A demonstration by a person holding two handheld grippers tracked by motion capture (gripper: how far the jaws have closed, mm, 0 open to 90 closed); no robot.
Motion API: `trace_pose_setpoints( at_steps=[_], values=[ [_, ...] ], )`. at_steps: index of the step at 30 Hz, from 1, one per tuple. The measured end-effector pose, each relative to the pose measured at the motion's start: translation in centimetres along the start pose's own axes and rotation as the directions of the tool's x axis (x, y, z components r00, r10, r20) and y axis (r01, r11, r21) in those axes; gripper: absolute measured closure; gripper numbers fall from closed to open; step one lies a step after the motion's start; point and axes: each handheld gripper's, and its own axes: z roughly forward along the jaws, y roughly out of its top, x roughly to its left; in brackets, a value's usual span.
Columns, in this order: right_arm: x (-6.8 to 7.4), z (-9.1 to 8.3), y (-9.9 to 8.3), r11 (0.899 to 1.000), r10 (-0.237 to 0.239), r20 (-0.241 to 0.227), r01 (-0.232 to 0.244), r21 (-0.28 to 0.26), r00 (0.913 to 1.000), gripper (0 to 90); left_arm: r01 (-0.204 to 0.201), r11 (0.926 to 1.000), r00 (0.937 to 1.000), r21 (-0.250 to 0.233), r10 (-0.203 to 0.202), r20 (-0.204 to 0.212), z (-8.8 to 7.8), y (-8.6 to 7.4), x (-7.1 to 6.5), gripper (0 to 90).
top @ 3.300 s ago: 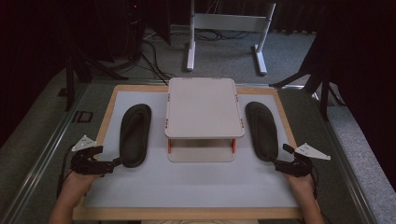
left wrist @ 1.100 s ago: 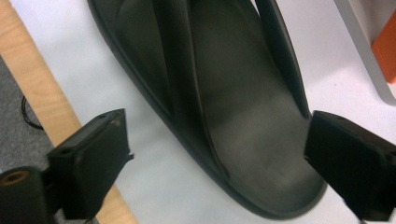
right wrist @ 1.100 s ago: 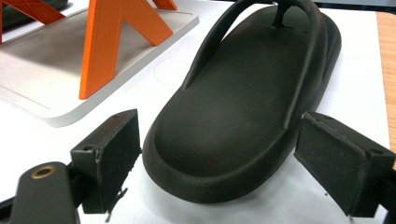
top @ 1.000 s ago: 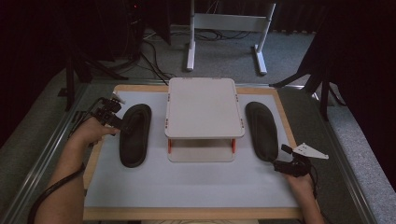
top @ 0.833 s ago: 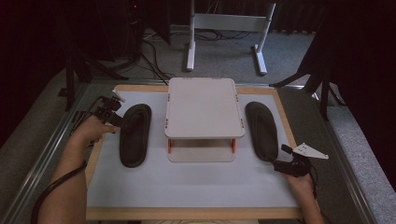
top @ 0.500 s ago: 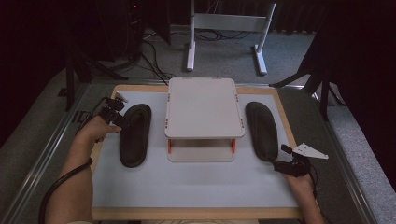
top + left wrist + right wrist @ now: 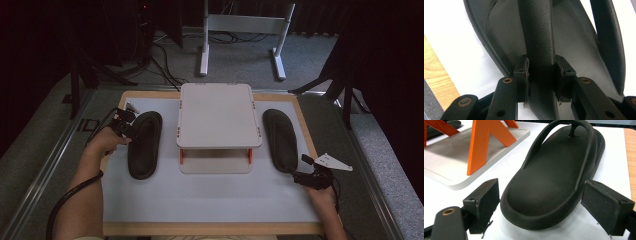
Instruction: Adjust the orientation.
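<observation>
Now left gripper pinching sandal strap

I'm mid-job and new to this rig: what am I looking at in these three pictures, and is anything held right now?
There is no robot arm here: a person works with a hand-held two-jaw tool in each hand. The high view looks down on the white table mat from above the person. On it stands a pale two-level plastic stand with orange legs, with a black flip-flop sandal on the left and a black flip-flop sandal on the right.

The other two pictures come from cameras riding on the tools. In the left gripper view, the left gripper has just been closing, and its jaws now pinch the left sandal's black strap. In the right gripper view, the right gripper is open, its jaws either side of the right sandal's heel, not pressing it.
</observation>
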Motion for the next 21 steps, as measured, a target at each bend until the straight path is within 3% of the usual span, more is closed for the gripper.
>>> trace_pose_setpoints(
  at_steps=[4, 5, 6, 7, 14, 21],
  values=[
    [0.0, -0.1, 0.0, 1.000, -0.004, -0.009, 0.004, -0.003, 1.0000, 12.7, 0.022, 0.9996, 0.9998, -0.017, -0.022, 0.001, -0.2, -0.1, 0.0, 71.0],
    [0.0, 0.0, 0.0, 1.000, -0.001, -0.003, 0.001, -0.001, 1.0000, 12.6, 0.058, 0.9981, 0.9983, -0.021, -0.058, -0.006, -0.3, -0.1, 0.0, 71.5],
    [0.0, 0.0, 0.0, 1.000, -0.001, -0.003, 0.001, -0.001, 1.0000, 12.6, 0.058, 0.9981, 0.9983, -0.021, -0.058, -0.006, -0.3, -0.1, 0.0, 71.8],
    [-0.1, -0.1, 0.0, 1.000, 0.003, -0.008, -0.003, -0.007, 1.0000, 11.9, 0.085, 0.9961, 0.9960, -0.022, -0.086, -0.024, -0.5, -0.1, 0.0, 72.0],
    [-0.2, -0.4, 0.0, 0.999, 0.025, 0.021, -0.024, -0.045, 0.9995, 11.5, 0.084, 0.9949, 0.9954, -0.056, -0.086, -0.041, -2.0, -0.2, -0.3, 72.2],
    [0.2, 0.0, 0.0, 1.000, -0.018, 0.013, 0.018, -0.004, 0.9997, 12.2, 0.112, 0.9877, 0.9926, -0.109, -0.116, -0.035, -4.7, -0.7, -0.4, 72.8]
  ],
)
